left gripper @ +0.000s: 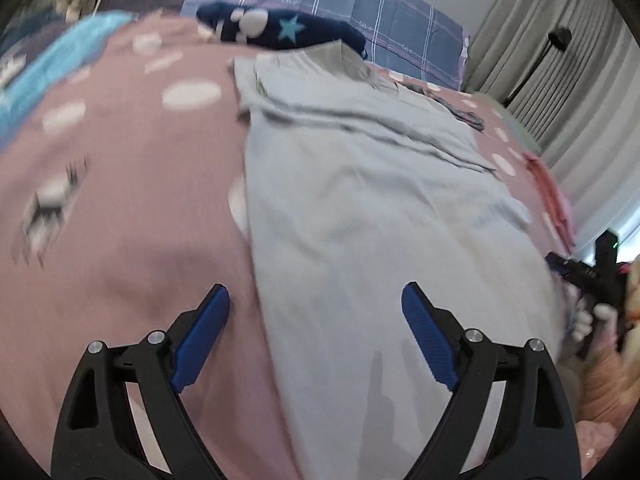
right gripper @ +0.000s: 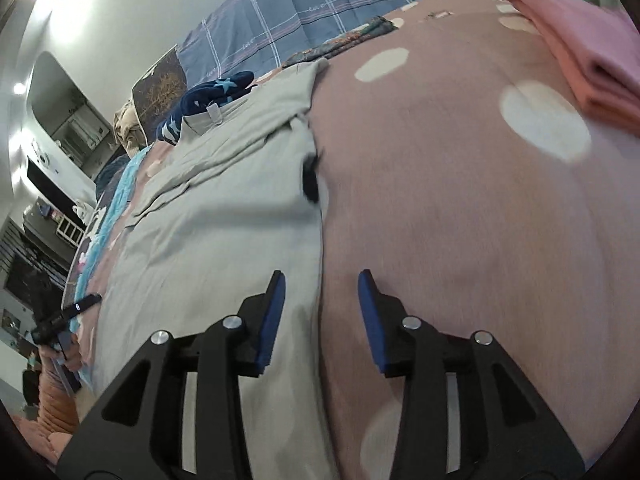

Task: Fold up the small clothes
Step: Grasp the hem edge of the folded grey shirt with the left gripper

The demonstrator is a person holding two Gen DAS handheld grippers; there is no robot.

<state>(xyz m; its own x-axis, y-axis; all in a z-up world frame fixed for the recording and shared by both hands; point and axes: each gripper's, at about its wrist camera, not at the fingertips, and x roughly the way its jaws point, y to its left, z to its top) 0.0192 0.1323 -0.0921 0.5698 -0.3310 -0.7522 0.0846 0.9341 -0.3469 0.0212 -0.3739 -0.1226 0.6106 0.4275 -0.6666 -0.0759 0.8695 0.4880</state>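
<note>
2 tongs open; 1 grey garment flat.

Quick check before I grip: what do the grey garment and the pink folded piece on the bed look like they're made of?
Grey garment: looks like thin matte cotton jersey, judging by its soft shallow creases and flat lie. Pink folded piece: seems thicker and softer, perhaps fleece or knit, given its plump rounded fold edges. Motion blur hides the weave on both, so treat these as guesses.
</note>
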